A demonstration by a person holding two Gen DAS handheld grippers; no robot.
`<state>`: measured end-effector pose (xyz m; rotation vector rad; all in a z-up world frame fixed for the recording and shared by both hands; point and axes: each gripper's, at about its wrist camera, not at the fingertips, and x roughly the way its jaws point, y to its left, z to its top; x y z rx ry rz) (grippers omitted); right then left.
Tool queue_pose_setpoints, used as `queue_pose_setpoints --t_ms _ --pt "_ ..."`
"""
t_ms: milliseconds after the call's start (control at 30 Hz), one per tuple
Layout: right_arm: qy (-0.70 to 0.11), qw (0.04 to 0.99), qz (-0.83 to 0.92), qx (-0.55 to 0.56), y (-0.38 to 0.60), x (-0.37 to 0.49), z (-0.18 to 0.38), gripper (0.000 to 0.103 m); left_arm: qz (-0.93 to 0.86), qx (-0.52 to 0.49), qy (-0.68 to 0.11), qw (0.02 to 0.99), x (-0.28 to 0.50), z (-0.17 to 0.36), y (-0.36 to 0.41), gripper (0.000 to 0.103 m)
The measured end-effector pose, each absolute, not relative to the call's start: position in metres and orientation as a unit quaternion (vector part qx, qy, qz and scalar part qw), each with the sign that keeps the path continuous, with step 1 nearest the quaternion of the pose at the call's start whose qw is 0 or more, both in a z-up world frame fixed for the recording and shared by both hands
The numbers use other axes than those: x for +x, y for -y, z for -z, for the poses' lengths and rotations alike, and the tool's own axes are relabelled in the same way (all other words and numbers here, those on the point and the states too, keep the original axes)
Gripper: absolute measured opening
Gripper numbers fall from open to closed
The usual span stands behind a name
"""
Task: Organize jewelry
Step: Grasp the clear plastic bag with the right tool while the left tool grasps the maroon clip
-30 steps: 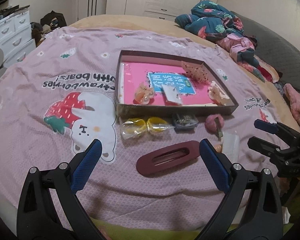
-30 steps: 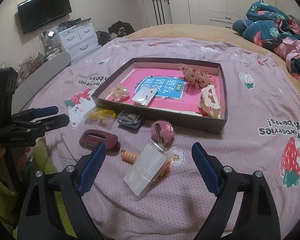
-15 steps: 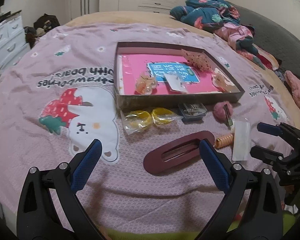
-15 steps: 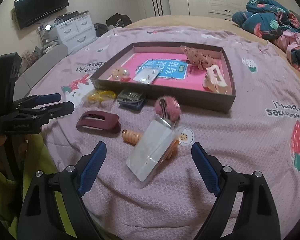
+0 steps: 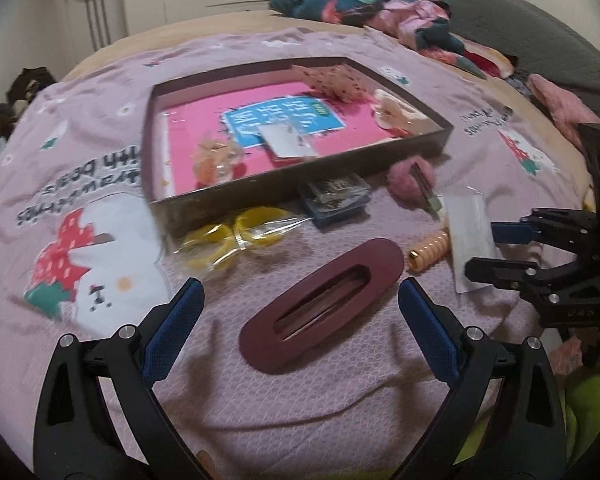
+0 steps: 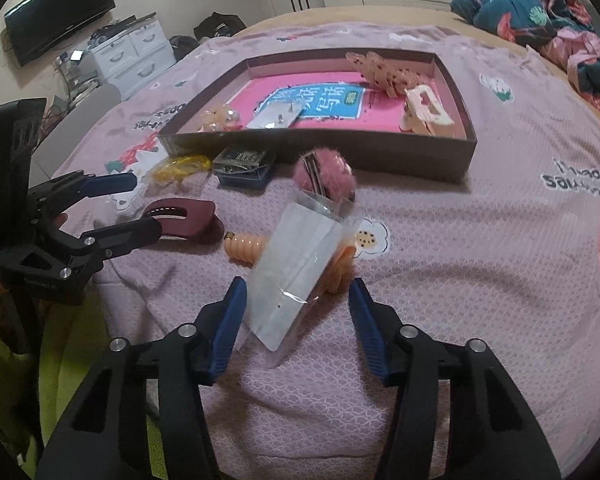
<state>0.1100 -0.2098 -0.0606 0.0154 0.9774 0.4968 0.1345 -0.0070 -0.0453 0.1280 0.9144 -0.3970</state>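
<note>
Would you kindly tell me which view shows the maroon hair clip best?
The left wrist view: the maroon clip lies whole and unobstructed between the open left gripper fingers. In the right wrist view the clip sits off to the side, partly hidden behind that gripper.

Dim indoor light, motion blur, fisheye.

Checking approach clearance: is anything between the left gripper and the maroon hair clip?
Nothing visible. The maroon hair clip lies bare on the bedspread, ahead of the open left gripper. The yellow bagged pieces and orange spiral tie lie beyond it.
</note>
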Motion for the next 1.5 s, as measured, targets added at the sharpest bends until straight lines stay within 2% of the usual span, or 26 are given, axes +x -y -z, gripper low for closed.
queue_pose_setpoints --t_ms 133,267,300,367,600,767,967,1067,1500 --pt "-0.466 0.851 -0.241 0.009 0.207 0.109 0.062 0.043 0.203 0.074 -0.446 0.869 0.141 0.052 0.011 0.089" --pt "-0.468 0.849 -0.245 0.014 0.207 0.108 0.062 0.037 0.221 0.092 -0.451 0.860 0.146 0.059 0.021 0.080" --pt "-0.467 0.849 -0.245 0.014 0.207 0.108 0.061 0.032 0.223 0.097 -0.453 0.858 0.147 0.062 0.024 0.077" --pt "-0.466 0.849 -0.251 0.013 0.206 0.107 0.060 0.032 0.229 0.110 -0.454 0.854 0.146 0.064 0.030 0.065" --pt "-0.461 0.848 -0.261 0.010 0.202 0.109 0.058 0.030 0.227 0.140 -0.446 0.854 0.137 0.062 0.040 0.053" --pt "-0.458 0.849 -0.266 0.008 0.201 0.110 0.057 0.029 0.234 0.105 -0.455 0.853 0.135 0.059 0.041 0.042" --pt "-0.451 0.852 -0.268 0.005 0.202 0.109 0.052 0.028 0.220 0.082 -0.468 0.852 0.132 0.058 0.041 0.035" --pt "-0.446 0.855 -0.266 0.005 0.203 0.109 0.049 0.028 0.219 0.081 -0.466 0.853 0.127 0.056 0.043 0.024" --pt "-0.427 0.862 -0.272 -0.001 0.204 0.109 0.035 0.027 0.184 0.021 -0.435 0.881 0.116 0.030 0.023 0.024"
